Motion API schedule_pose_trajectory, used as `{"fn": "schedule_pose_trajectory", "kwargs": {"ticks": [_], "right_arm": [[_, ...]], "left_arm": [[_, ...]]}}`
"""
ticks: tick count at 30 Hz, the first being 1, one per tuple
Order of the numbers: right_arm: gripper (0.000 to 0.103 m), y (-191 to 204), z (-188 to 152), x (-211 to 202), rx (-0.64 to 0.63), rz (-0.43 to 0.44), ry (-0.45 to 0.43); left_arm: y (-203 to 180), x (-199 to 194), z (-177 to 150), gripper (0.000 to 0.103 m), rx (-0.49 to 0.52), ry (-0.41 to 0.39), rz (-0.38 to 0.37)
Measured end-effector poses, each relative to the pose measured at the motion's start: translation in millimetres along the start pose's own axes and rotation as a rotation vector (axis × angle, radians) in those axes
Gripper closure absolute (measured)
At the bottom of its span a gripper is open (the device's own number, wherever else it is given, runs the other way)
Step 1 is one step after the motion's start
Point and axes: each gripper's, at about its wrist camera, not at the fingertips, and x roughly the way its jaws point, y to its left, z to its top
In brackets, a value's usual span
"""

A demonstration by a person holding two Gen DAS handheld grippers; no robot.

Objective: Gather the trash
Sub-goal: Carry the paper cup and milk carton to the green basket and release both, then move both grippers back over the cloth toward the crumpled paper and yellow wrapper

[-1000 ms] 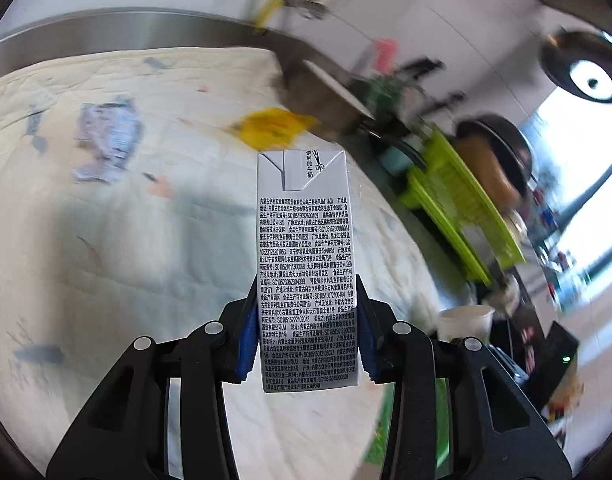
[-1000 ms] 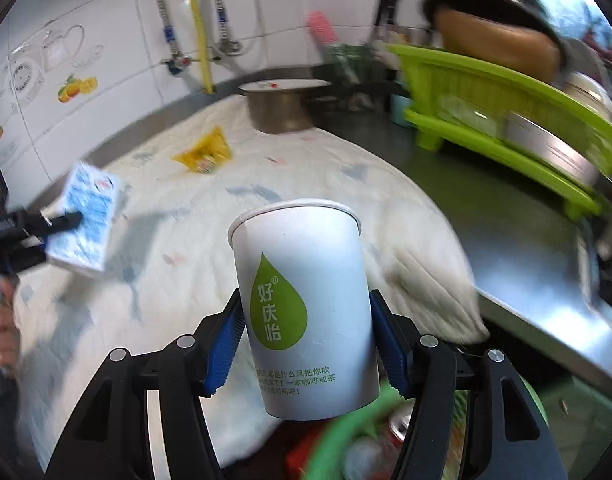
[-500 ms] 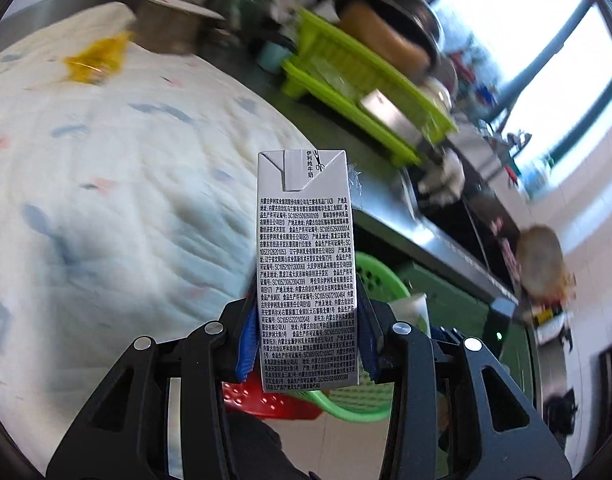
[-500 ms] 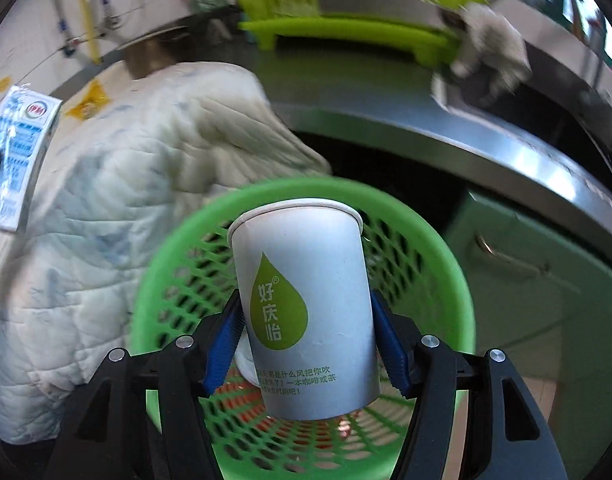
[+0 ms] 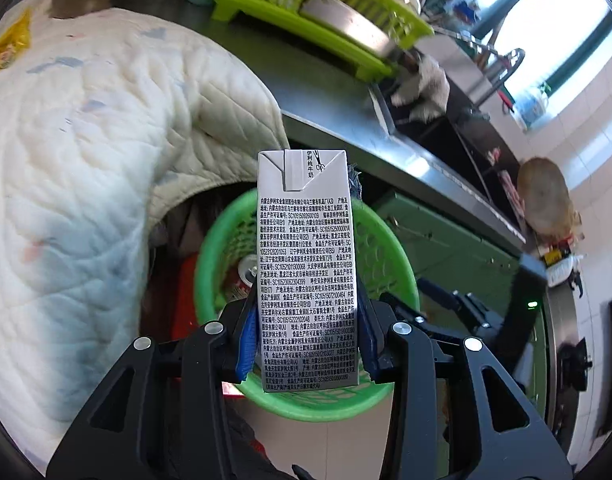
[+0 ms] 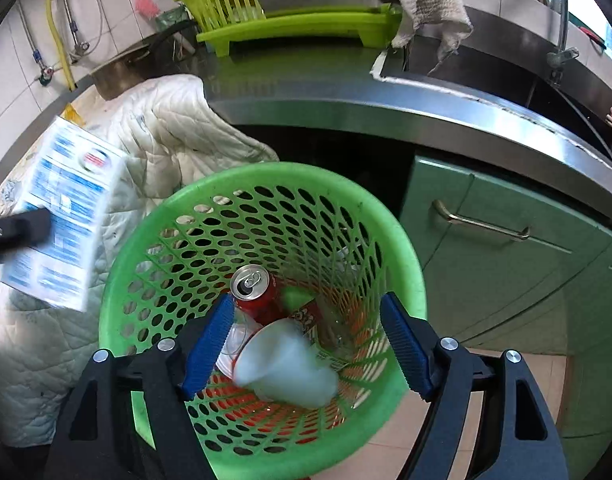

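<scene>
My left gripper is shut on a grey milk carton and holds it upright over the green perforated basket. The carton also shows in the right wrist view, at the left beside the basket. My right gripper is open and empty above the basket. A white paper cup lies blurred inside the basket, next to a red soda can and a wrapper.
A white quilted cloth covers the counter and hangs beside the basket. A yellow wrapper lies on it. A lime dish rack, a sink with a rag and green cabinet doors stand behind.
My right gripper has opened and the paper cup has dropped into the basket. My left gripper has carried the milk carton from the cloth to over the basket.
</scene>
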Motion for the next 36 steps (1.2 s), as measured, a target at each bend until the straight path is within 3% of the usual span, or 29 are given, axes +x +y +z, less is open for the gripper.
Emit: {"fn": "schedule_pose_trajectory", "kwargs": {"ticks": [11,14,17,25,36], "right_arm": [[0.028,-4,-3,-34,0.003,0.029,-0.076],[0.028,-3,-4,-38,0.001,0.033,-0.079],[0.028,1,-3,-40,-0.007,0.034,-0.085],[0.028,18,4,-47,-0.038,0.059,-0.102],[0.026,59,26,-51,-0.110,0.101,-0.130]], "left_arm": [[-15,34,-11,0.060,0.043,0.080,0.052],[-13,33,-14,0.052,0.048,0.082,0.055],[-14,32,-13,0.052,0.051,0.079,0.053],[-5,2,-11,0.042,0.045,0.032,0.069],[37,-69,-3,0.040,-0.005,-0.087,0.148]]}}
